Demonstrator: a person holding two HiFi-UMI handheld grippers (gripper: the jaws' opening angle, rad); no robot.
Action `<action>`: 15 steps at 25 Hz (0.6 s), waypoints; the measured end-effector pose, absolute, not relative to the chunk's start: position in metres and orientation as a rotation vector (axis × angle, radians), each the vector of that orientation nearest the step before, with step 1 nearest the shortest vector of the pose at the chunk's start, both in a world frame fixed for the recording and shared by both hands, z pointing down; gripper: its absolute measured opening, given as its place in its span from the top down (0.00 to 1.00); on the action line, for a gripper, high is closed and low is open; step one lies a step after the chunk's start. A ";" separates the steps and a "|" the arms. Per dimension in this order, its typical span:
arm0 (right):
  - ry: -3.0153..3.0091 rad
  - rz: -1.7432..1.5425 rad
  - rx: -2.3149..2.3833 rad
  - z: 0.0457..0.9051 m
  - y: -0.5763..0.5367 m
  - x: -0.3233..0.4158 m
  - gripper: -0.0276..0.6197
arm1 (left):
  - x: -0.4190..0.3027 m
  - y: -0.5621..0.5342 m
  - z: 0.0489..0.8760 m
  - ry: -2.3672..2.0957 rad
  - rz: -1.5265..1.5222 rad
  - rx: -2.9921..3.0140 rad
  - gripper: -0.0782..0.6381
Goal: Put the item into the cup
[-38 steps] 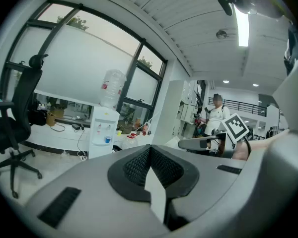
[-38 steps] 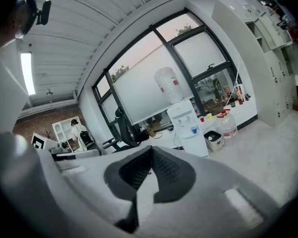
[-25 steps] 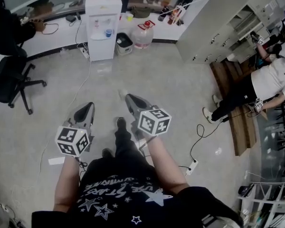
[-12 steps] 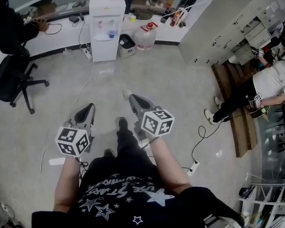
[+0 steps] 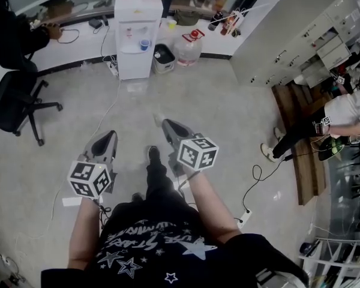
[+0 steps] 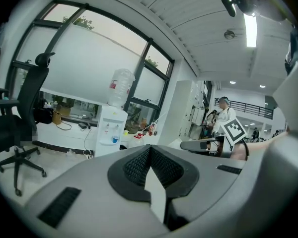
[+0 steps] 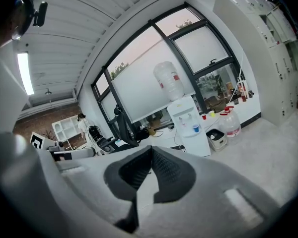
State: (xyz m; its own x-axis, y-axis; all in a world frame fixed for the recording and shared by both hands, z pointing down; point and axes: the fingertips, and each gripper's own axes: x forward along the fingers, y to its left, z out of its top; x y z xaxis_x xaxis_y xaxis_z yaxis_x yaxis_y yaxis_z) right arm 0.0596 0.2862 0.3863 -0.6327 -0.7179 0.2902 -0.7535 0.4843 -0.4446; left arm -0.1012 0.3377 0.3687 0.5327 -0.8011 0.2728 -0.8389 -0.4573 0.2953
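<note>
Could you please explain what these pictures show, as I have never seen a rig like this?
No robot: a person holds a grey two-jaw gripper in each hand, the left gripper and the right gripper. The head view looks down from the person's head onto them and the pale floor. The other two views ride on the grippers, looking along their jaws; both pairs are closed on nothing. Ahead stand a white water dispenser and a black office chair. No table shows.

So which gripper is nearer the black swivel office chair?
Left. The left gripper hangs to the right of the black swivel office chair; the right gripper is even farther right.
</note>
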 end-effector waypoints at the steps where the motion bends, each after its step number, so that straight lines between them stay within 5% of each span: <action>1: -2.653 0.849 1.311 0.387 0.277 0.060 0.95 | -0.100 0.329 0.369 -1.345 0.137 2.382 0.88; 15: -2.648 0.918 1.305 0.389 0.128 0.084 0.95 | -0.086 0.192 0.377 -1.366 0.184 2.324 0.88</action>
